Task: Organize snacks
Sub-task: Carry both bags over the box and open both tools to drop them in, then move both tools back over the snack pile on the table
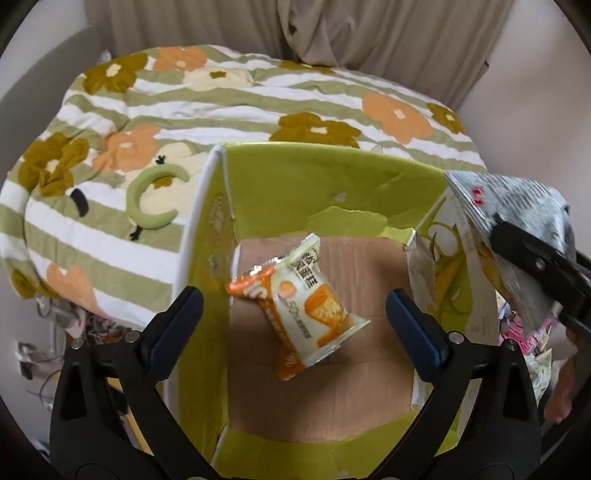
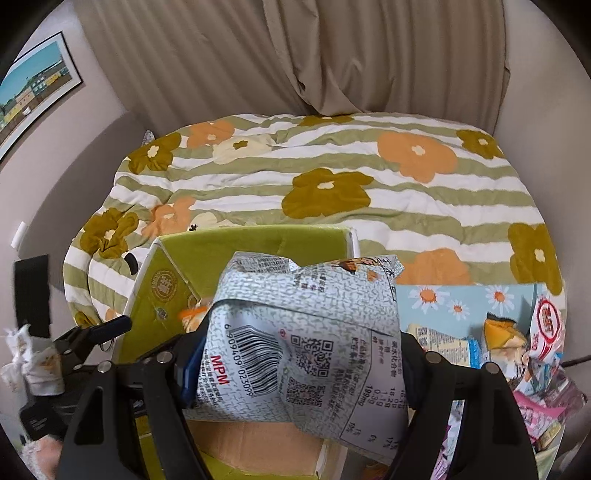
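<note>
1. Across the middle of the left wrist view, a green cardboard box [image 1: 332,177] is standing open with its brown floor showing, and an orange-and-white cake packet [image 1: 303,306] is lying tilted on that floor.
2. At the bottom of this frame the left gripper [image 1: 293,314] is hovering over the box with its jaws spread wide apart, the packet sitting between and beyond the blue pads [image 1: 413,325], with nothing held.
3. At the right edge the right gripper [image 1: 532,273] is reaching in, clamping a silver snack bag [image 1: 517,210] that is covering the box's right wall.
4. Behind the box a floral striped quilt [image 1: 221,110] is filling the upper frame, with beige curtains [image 1: 332,29] above it.
5. Centre of the right wrist view, the silver snack bag [image 2: 295,332], barcode side up, is bulging between the jaws of the right gripper [image 2: 295,365], which are closed on it; the bag is blocking most of the box interior.
6. Behind and left of the bag the green box [image 2: 240,243] is peeking out; the left gripper [image 2: 92,336] is showing at the left edge.
7. At the lower right a pile of loose snack packets [image 2: 517,350] is lying on a blue daisy cloth [image 2: 454,302].
8. At the upper left a framed picture [image 2: 33,85] is hanging on the wall.
</note>
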Available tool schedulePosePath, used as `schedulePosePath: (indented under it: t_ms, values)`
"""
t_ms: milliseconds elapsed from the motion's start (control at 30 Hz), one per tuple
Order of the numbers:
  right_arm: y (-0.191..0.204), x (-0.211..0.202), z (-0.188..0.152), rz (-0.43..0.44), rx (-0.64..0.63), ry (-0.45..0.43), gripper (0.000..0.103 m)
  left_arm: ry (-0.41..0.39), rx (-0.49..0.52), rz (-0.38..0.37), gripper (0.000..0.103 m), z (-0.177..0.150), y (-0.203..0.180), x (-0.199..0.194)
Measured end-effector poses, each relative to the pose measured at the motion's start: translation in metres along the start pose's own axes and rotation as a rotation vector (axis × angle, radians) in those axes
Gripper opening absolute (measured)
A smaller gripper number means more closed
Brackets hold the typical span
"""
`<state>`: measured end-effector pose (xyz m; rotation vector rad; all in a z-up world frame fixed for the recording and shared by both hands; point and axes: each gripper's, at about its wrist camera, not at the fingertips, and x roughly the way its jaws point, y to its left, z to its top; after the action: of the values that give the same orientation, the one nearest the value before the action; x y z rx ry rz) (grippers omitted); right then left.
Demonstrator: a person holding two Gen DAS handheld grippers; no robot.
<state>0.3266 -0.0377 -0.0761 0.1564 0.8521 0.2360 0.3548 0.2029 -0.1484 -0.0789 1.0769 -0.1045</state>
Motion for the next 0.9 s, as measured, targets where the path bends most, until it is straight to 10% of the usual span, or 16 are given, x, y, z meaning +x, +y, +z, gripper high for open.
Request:
schedulePosePath:
  t_ms: [500,667,900]
  values:
    - [0.040,0.053,0.027,0.116,-0.127,0.071,0.077,-0.040,-0.065,0.084,0.099,-0.015,0.030,-0.027]
    - [0.043,0.075,0.025,0.100,-0.167,0.088,0.099,-0.034,-0.089,0.106,0.099,-0.022,0.042,-0.025]
    - [0.033,0.067,0.017,0.091,-0.151,0.066,0.100,-0.032,-0.105,0.100,0.099,-0.030,0.048,-0.024]
